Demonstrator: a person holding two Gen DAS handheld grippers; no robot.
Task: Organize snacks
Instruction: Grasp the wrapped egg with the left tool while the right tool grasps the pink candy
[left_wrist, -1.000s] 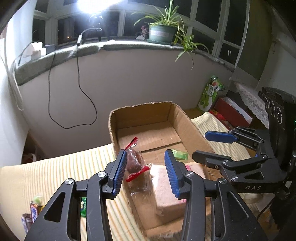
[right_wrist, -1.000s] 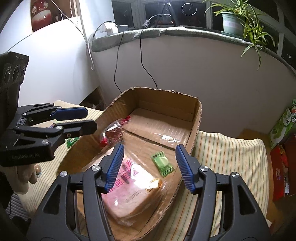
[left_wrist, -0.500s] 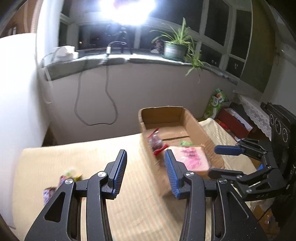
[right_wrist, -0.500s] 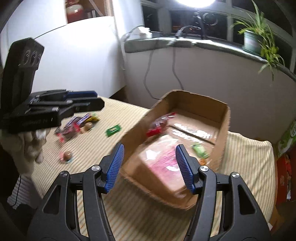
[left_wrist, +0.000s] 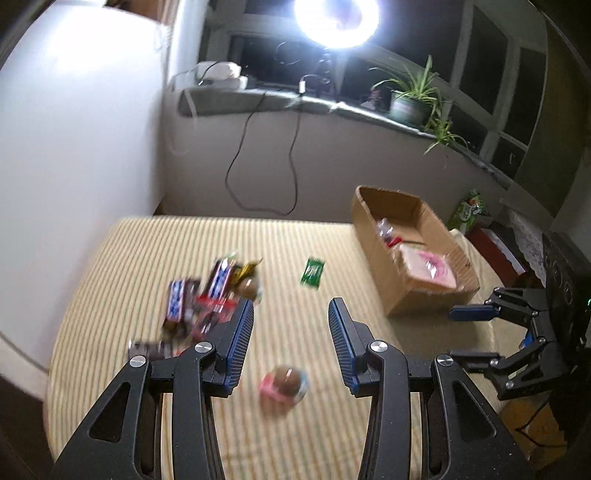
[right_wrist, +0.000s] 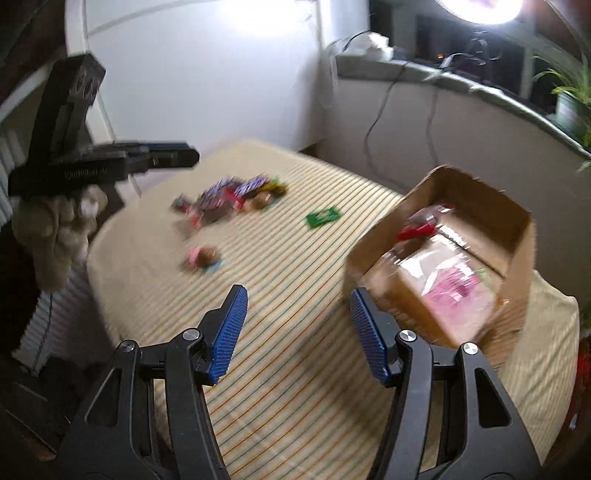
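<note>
A cardboard box (left_wrist: 410, 291) (right_wrist: 513, 221) stands on the striped table (left_wrist: 288, 240) and holds a pink-printed bread bag (left_wrist: 430, 266) (right_wrist: 458, 291) and a red-ended sweet (right_wrist: 417, 225). To its left lies a heap of wrapped snacks (left_wrist: 207, 295) (right_wrist: 229, 199), a green packet (left_wrist: 312, 271) (right_wrist: 322, 218) and a round pink-wrapped sweet (left_wrist: 284, 382) (right_wrist: 202, 257). My left gripper (left_wrist: 291, 343) hangs open and empty above the round sweet. My right gripper (right_wrist: 295, 325) is open and empty over bare cloth beside the box's near corner.
A white wall (left_wrist: 74, 147) borders the table's left side. Behind it runs a grey sill (left_wrist: 280, 99) with cables, a bright ring lamp (left_wrist: 336, 18) and a potted plant (left_wrist: 413, 99). Red and green packages (left_wrist: 476, 221) lie beyond the box.
Both grippers have pulled back from over the box and swung left across the table. The snack heap and round sweet have come into view. Neither pair of jaws has changed its gap.
</note>
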